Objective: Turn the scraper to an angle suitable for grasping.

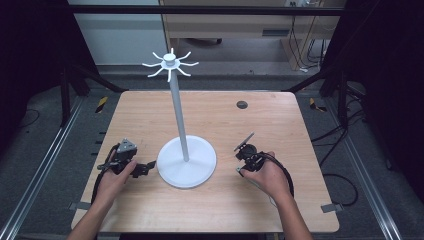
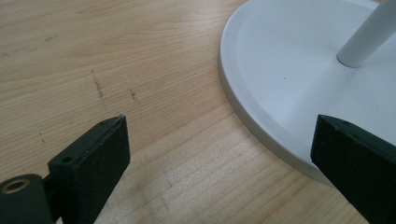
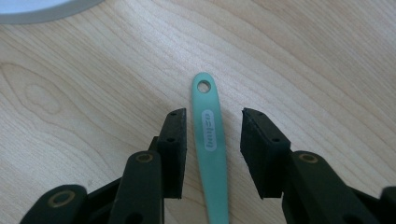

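Jaws of the right gripper point(image 3: 213, 140) stand partly open, a gap on each side of the teal handle point(image 3: 209, 140) between them; neither pad presses on it. That handle lies flat on the wooden counter point(image 3: 303, 56), its end with the round hole pointing away from the gripper. Seen from above, the right gripper point(image 1: 245, 157) sits just right of the white stand's round base point(image 1: 200, 167). The left gripper point(image 2: 219, 158) holds its jaws wide apart with nothing between them, close to the base's rim point(image 2: 243, 107).
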A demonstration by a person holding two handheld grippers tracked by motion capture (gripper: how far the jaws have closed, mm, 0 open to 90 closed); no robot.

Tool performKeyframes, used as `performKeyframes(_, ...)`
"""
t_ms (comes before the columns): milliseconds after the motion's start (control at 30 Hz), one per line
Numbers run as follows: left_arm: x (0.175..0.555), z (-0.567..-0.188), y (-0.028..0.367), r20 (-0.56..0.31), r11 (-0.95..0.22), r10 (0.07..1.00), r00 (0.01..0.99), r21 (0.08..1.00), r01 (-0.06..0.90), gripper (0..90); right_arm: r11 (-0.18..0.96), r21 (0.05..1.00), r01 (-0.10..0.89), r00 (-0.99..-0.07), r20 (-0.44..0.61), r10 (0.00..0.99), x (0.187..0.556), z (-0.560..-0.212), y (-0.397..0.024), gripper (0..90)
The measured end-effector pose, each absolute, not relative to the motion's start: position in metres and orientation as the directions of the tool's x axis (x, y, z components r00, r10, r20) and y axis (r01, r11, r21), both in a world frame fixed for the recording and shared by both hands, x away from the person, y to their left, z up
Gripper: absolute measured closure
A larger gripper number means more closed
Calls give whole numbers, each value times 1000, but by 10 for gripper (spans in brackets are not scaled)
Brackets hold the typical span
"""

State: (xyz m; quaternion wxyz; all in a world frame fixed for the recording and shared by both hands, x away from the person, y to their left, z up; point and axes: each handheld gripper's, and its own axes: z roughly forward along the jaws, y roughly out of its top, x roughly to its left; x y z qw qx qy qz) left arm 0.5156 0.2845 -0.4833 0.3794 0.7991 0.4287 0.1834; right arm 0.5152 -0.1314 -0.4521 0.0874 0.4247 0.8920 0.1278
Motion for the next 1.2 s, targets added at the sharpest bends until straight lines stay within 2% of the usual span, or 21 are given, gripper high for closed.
performKeyframes(267, 516, -483, 284, -33, -344, 824, 566, 764, 545, 43, 638, 274, 719, -650, -59, 758, 519, -459, -132, 616)
performKeyframes(333, 516, -483, 284, -33, -344, 823, 566, 764, 545, 43, 613, 258, 747, -625, -43, 780, 519, -459, -129, 617)
performKeyframes(367, 515, -483, 284, -34, -344, 823, 566, 765, 545, 43, 647, 263, 716, -656, -65, 752, 522, -462, -132, 621)
performKeyframes(533, 516, -483, 284, -35, -343, 823, 566, 765, 545, 43, 621, 238, 747, -632, -39, 774, 523, -463, -129, 649)
performKeyframes(567, 516, -483, 284, -35, -343, 823, 567, 765, 545, 43, 647, 245, 722, -656, -53, 753, 524, -465, -131, 653)
performKeyframes(700, 516, -483, 284, -35, -344, 823, 568, 764, 545, 43, 624, 227, 748, -635, -32, 772, 525, -466, -128, 690)
performKeyframes(867, 516, -483, 284, -33, -347, 821, 570, 764, 544, 43, 656, 222, 721, -665, -41, 745, 527, -467, -128, 718)
performKeyframes(933, 516, -483, 284, -33, -346, 822, 569, 764, 544, 43, 639, 215, 738, -649, -33, 760, 526, -466, -126, 727)
performKeyframes(1033, 516, -483, 284, -37, -343, 823, 568, 764, 546, 43, 662, 221, 716, -670, -46, 741, 526, -466, -128, 739)
performKeyframes(1133, 516, -484, 284, -36, -344, 822, 568, 763, 547, 43, 648, 271, 712, -663, -43, 747, 524, -459, -134, 741)
performKeyframes(1200, 516, -484, 284, -35, -345, 822, 568, 763, 547, 43, 596, 299, 746, -620, -17, 784, 521, -451, -136, 741)
